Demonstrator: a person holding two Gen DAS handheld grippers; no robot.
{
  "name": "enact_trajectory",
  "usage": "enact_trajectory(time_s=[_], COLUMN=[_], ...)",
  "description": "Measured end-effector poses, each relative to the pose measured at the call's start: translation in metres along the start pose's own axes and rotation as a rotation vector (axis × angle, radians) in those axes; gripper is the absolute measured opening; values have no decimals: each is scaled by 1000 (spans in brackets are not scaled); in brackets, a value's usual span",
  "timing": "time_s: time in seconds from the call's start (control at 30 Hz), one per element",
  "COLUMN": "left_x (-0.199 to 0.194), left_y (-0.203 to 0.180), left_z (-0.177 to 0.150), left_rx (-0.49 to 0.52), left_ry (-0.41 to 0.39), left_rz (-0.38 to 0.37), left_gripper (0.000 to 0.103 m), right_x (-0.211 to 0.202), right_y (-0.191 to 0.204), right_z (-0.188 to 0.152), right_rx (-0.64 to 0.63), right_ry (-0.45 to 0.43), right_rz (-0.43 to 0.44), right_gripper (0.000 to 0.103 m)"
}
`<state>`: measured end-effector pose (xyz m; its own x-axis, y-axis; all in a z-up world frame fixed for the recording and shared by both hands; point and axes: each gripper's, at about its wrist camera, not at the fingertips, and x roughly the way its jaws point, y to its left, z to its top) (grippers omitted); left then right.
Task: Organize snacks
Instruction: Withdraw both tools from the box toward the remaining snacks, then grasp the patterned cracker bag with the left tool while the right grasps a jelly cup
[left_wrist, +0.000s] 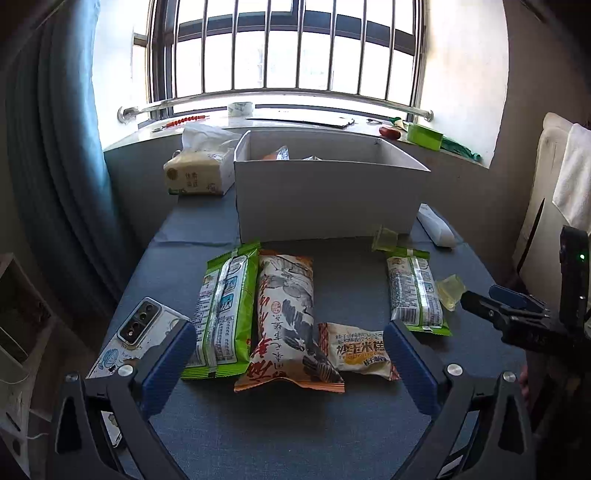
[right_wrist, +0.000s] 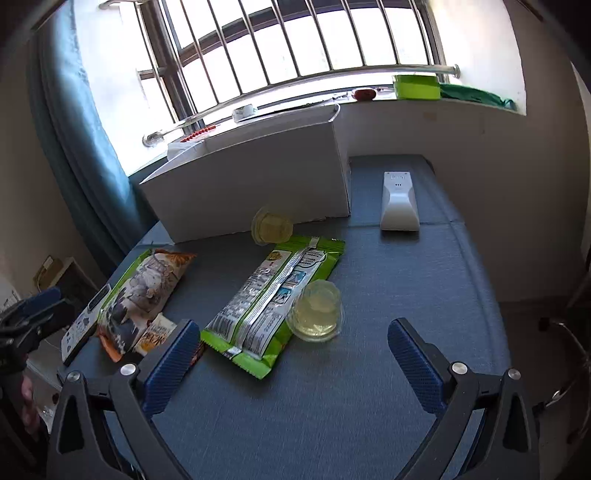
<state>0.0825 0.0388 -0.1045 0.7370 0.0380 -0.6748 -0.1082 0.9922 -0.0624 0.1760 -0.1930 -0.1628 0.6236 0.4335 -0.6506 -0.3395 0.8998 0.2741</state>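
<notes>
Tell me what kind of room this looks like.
Probably a room in a home, perhaps a bedroom: a barred window with a blue curtain, a tissue pack and phone on a blue-covered table with snacks.

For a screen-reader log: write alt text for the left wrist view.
The open left gripper hovers over a blue table with snack packets lying in front of a white box: two green packets, an orange-and-white bag and a small corn cake packet. A phone lies at left, two jelly cups at right.
</notes>
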Motion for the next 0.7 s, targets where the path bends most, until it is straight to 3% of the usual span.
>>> enact_trajectory(time_s=[0.13,0.17,0.2,0.23,0.27,0.47,0.6,0.7], left_x=[12,15,18,21,25,45,47,50], left_y=[11,14,17,18,19,20,23,17], left_z=[-2,-3,-3,-4,-4,-5,1,7], left_rx=[-17,-21,-24,-28,-29,-17,-5,45], left_ry=[29,37,44,51,60,118,109,117], left_rz=[27,33,37,39,37,29,61,25], left_gripper=[103,103,103,103,103,103,103,103], right_x=[31,35,38,41,44,31,15,0], right_y=[-16,-18,-18,-17,-16,-14,-11,-7], right_z=[10,11,12,12,11,8,7,6], right_rx=[78,83,79,66,52,34,36,23], right_ry=[50,49,54,72,85,45,15,-12], right_rz=[35,45,38,27,12,25,23,33], right_gripper=[103,96,83,33,38,36,36,36])
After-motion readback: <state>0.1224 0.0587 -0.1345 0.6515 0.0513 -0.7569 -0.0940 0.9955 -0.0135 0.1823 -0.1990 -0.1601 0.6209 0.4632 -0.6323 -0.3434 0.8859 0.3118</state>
